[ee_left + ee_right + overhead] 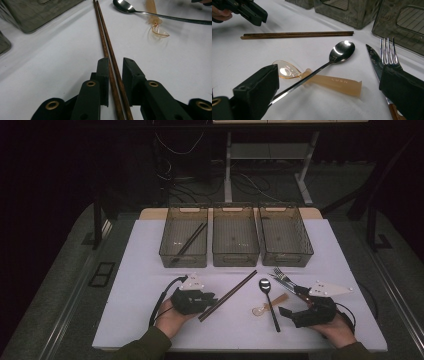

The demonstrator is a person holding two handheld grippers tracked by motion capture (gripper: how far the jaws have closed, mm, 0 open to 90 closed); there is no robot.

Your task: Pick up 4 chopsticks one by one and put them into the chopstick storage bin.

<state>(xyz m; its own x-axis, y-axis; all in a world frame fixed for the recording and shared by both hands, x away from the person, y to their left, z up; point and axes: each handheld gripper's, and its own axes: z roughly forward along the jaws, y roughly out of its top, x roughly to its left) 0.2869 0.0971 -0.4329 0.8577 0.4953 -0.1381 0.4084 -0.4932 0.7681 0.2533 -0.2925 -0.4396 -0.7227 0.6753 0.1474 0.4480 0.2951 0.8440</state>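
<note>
Dark surroundings frame a white counter (150,245) with three smoky plastic bins along its far edge. Going left to right: the left bin (184,236) already holds a pair of dark chopsticks (190,241), while the middle bin (235,235) and right bin (285,235) look empty, so the sorting seems barely begun.

In front, the left gripper (212,298) sits at the near end of a second pair of brown chopsticks (228,295) lying diagonally on the counter. The left gripper view gives what the high view cannot: the chopsticks (110,52) run between narrowed jaws, with a sliver of gap at each pad, so no firm pinch is evident.

Next comes a steel spoon (268,301) crossing a translucent amber spoon (269,305), then a fork (281,275) and knife (290,287). The right gripper (292,306) hovers there, jaws wide and empty; its own view shows the steel spoon's handle (294,86) passing near one jaw and lettering on the amber spoon (329,82). All of this cutlery remains to be binned.
</note>
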